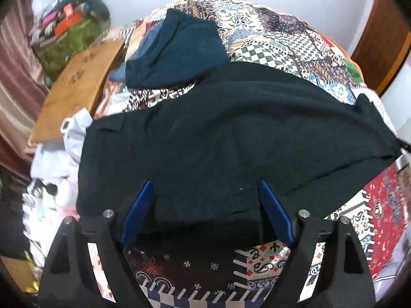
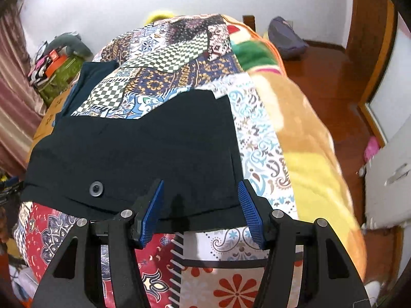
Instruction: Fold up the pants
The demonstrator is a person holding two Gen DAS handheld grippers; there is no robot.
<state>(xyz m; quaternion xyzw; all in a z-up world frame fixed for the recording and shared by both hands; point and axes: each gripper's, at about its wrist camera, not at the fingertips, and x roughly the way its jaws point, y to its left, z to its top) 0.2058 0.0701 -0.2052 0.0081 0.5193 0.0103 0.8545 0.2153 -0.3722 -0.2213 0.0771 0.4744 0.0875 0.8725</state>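
Dark navy woven pants point(image 1: 231, 141) are lying flat mid-frame on the patchwork-quilted bed point(image 1: 282, 38); soft, light, floppy. Left gripper point(image 1: 205, 192) and right gripper point(image 2: 200, 195) fingers are gaping open, gripping nothing. Probably best pinching the hem edge at lower frame.

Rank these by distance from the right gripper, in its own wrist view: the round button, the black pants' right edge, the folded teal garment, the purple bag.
1. Pants' right edge, just ahead of the right gripper.
2. Round button, left.
3. Teal garment, upper left.
4. Purple bag, on the floor beyond the bed.
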